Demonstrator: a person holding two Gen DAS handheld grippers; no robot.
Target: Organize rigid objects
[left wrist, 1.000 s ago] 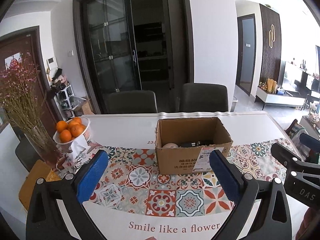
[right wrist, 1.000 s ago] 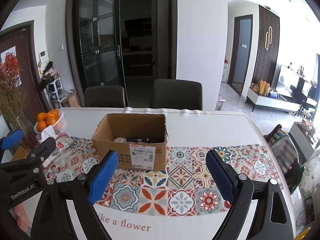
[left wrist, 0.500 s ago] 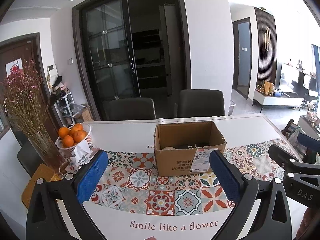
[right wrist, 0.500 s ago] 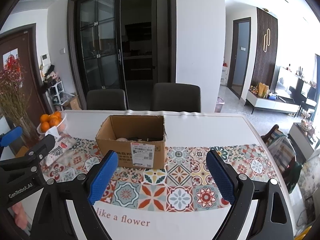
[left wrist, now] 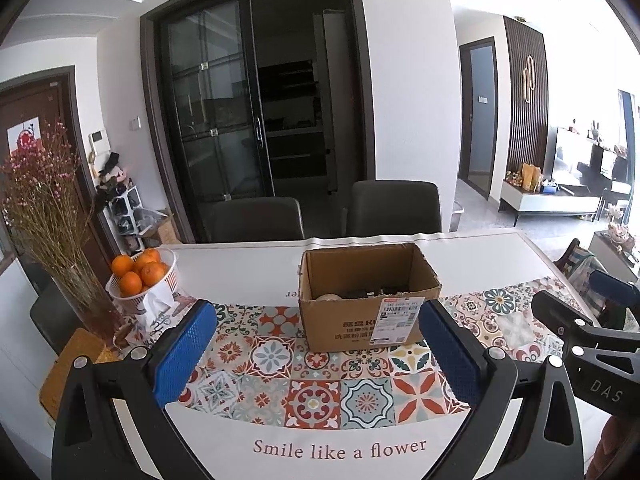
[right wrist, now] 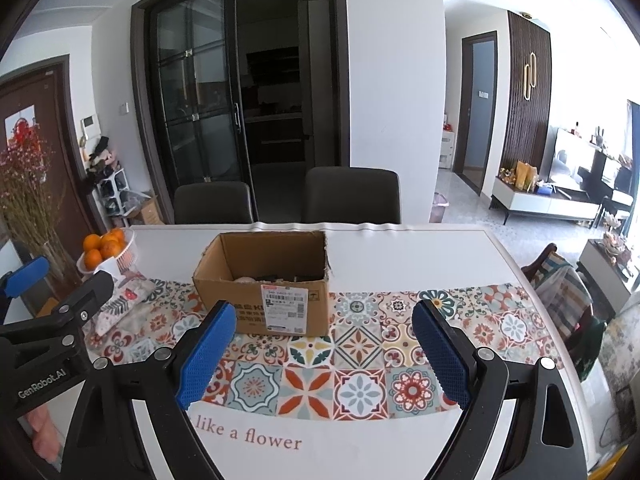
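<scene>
Cardboard box (left wrist: 362, 308) contents mostly hidden, dark items indistinct

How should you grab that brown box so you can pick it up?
Probably by its two short side walls, one gripper on each, coming from left and right. The box is open-topped and looks too wide for the left gripper or right gripper alone.

Open cardboard box (left wrist: 362, 300) holding items

A brown cardboard box (left wrist: 368, 300) with a white label sits on a white tablecloth (left wrist: 248, 268) banded with red, teal and orange floral tiles. Oranges (left wrist: 138, 268) fill a white basket (left wrist: 170, 264). Both grippers' pads (right wrist: 206, 350) are blue on black frames.
</scene>
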